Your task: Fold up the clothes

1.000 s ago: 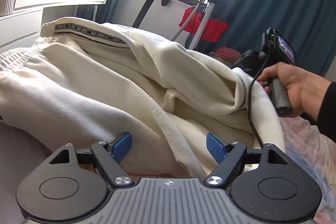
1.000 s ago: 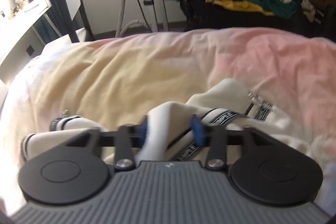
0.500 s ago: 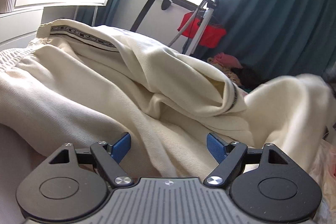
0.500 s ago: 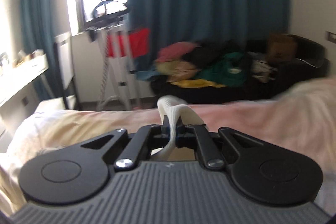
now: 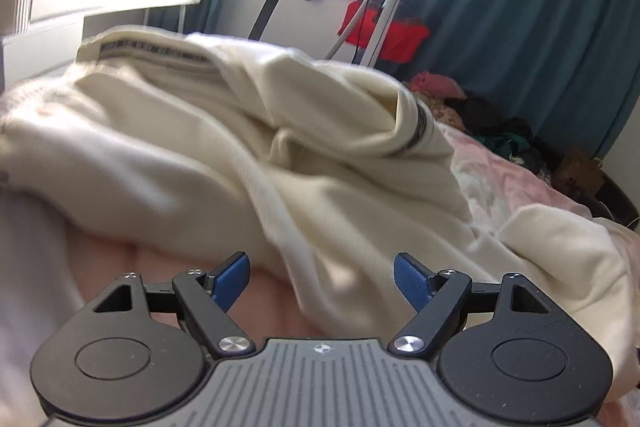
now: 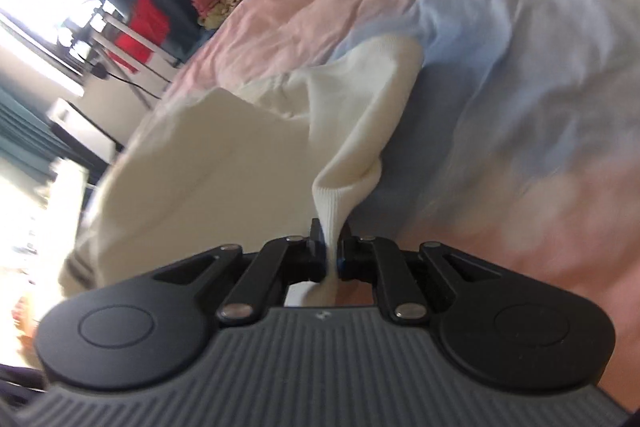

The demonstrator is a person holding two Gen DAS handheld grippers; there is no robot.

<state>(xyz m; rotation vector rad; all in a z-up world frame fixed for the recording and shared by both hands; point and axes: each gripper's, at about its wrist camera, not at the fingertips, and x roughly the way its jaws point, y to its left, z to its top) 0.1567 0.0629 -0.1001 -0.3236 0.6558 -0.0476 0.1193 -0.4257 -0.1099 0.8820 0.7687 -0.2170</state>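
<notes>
We see our right hand-held gripper (image 6: 331, 259) clenched on a ribbed edge of the cream garment (image 5: 192, 163) lying rumpled on the bed (image 6: 520, 75), while our left hand-held gripper (image 5: 320, 277) stands released, its blue pads over a near fold.

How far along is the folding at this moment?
Early. Done: nothing looks folded; the cream garment lies rumpled on the pink bedspread. In hand: the right gripper is shut on a ribbed cuff, stretching that part out over the bed. The left gripper is open, its fingers holding nothing at the garment's near edge. Left: flattening it and making every fold.
</notes>
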